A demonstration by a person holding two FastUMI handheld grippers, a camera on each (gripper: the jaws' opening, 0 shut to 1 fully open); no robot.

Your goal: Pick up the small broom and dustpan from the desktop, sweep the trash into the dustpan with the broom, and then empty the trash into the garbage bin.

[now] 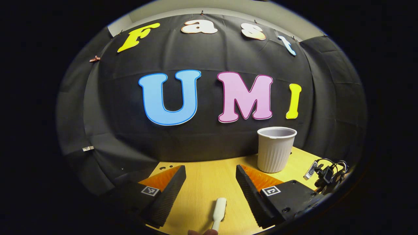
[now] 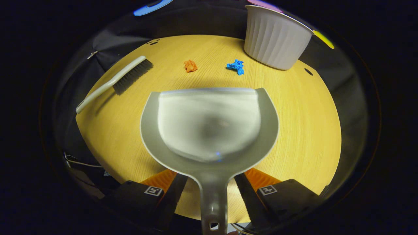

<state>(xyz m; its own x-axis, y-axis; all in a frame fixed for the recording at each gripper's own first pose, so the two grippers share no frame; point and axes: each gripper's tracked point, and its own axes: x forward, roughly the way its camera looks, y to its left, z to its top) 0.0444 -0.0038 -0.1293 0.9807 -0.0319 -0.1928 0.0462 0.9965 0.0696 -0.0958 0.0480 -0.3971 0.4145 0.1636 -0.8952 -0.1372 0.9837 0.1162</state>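
Note:
In the right gripper view a grey dustpan [image 2: 209,124] lies in front of me, its handle running back between the fingers of my right gripper [image 2: 211,178]. That gripper is open, with table showing on both sides of the handle. Beyond the pan's lip lie an orange paper scrap [image 2: 190,65] and a blue one [image 2: 236,66]. The small broom [image 2: 117,80] rests at the far left, bristles away from me. In the left gripper view my left gripper [image 1: 210,169] is open, and the white end of the broom handle [image 1: 218,209] lies low between its fingers without touching them.
The ribbed white garbage bin [image 2: 274,39] [image 1: 276,150] stands upright at the back right of the wooden table [image 2: 310,130]. A black device with cables [image 1: 326,174] sits at the table's right edge. A fingertip [image 1: 202,232] shows at the bottom.

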